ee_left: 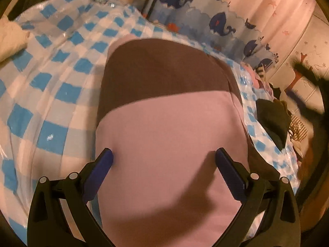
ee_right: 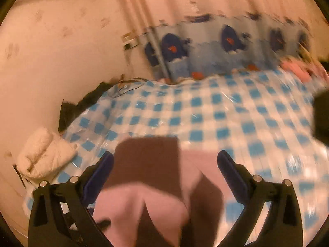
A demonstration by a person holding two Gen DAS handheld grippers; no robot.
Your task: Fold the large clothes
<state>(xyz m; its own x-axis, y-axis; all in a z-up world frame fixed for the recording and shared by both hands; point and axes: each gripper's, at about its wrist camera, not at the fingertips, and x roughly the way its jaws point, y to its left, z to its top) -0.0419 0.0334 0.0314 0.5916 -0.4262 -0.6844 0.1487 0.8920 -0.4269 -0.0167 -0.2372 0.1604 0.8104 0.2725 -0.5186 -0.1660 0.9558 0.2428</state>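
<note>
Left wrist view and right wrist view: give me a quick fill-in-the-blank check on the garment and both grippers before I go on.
1. The garment is pink and ____.
2. The left gripper hovers over the garment's ____ panel, jaws open.
3. The right gripper has its jaws ____.
4. The checked cover under the garment is white and ____.

Missing words: brown; pink; open; blue

Right wrist view is motion-blurred (garment (ee_right: 156,195) especially); its lower part is cut off.
</note>
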